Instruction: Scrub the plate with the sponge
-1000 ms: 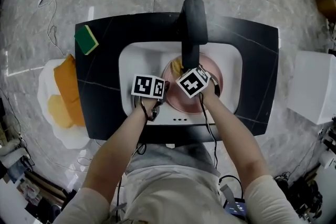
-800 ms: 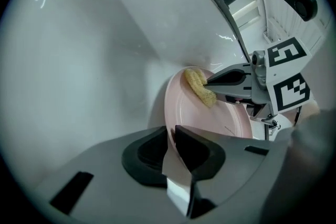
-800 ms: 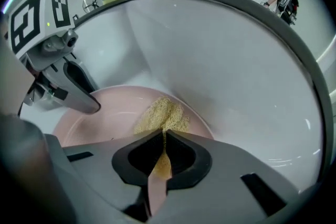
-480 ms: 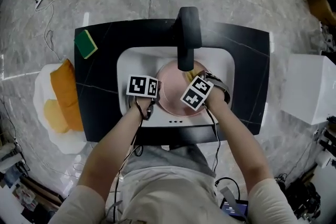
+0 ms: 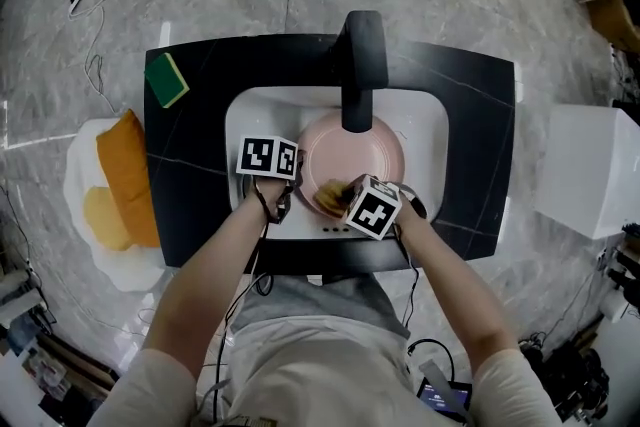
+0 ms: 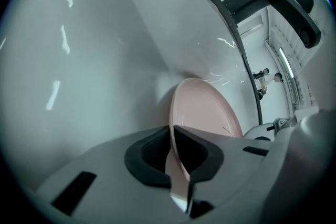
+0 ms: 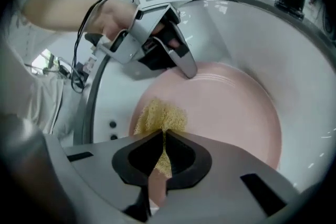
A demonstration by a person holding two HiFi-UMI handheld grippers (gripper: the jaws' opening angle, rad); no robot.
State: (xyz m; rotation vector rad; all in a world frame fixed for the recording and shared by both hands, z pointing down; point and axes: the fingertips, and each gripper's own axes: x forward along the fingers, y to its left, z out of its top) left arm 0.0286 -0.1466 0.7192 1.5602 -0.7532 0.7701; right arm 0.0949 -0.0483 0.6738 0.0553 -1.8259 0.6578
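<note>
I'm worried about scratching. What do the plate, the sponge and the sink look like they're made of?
The plate: pink, smooth, soft sheen; glazed ceramic or melamine, can't tell which. The sponge: yellow, coarse open fibres, looks like a plastic mesh scrubber. The sink: white, glossy with sharp reflections, probably glazed ceramic.

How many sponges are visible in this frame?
2. A yellow mesh sponge is held in the jaws of the right gripper, against the pink plate; a green-and-yellow sponge lies on the black counter, at its far-left corner. The orange items beside it may be cloths.
</note>
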